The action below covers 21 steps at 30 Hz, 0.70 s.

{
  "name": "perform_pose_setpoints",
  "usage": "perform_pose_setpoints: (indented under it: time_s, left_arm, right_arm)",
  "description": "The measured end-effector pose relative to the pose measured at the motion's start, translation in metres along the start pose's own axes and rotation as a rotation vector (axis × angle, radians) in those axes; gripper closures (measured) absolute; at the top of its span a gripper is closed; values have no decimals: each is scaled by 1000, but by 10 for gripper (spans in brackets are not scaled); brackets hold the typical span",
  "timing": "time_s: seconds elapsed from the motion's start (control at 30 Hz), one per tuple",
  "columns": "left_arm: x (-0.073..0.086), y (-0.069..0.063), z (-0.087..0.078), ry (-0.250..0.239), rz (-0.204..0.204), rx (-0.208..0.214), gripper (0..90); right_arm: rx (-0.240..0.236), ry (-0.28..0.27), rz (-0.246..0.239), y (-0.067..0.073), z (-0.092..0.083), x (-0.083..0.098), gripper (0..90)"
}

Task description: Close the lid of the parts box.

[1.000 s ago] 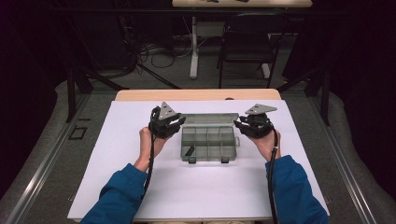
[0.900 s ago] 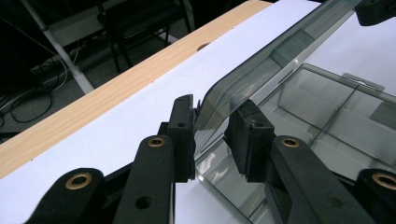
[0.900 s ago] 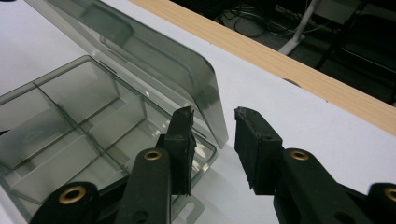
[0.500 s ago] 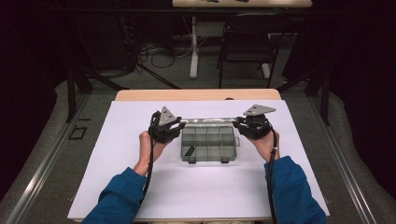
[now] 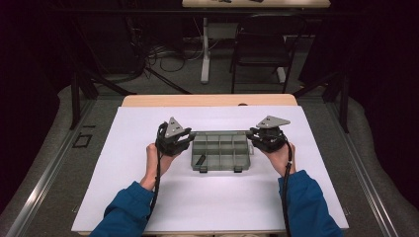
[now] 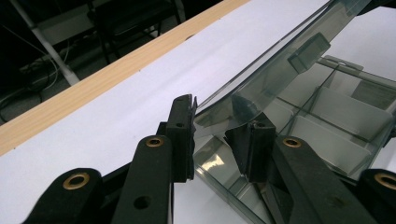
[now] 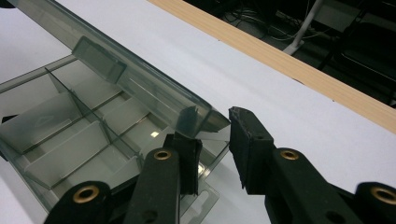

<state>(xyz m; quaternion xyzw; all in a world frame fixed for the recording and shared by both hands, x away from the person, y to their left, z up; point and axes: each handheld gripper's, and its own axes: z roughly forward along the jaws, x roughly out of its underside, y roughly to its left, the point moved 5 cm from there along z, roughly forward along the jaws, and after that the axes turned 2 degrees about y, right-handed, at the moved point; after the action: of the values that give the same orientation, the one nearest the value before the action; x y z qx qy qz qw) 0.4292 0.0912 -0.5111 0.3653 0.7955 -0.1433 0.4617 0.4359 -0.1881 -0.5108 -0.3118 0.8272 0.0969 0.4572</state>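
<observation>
Lid up, both my grippers on its corners.
Left gripper clamps the lid; right gripper straddles its other corner, grip unclear. Box sits mid-table.

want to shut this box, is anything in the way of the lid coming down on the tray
Nothing visible. The clear grey plastic lid stands raised over the divided grey plastic tray; one small dark item lies low in a front-left compartment.
</observation>
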Motion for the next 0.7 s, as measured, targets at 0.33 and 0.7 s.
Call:
perform_pose_setpoints:
  time_s: [0.33,0.7]
  left_arm:
    - [3,0,1,0,5,6,693]
    - [7,-2,1,13,14,7,688]
  right_arm:
    - [5,10,-9,3,-1,5,719]
    - [8,20,-17,5,-1,10,720]
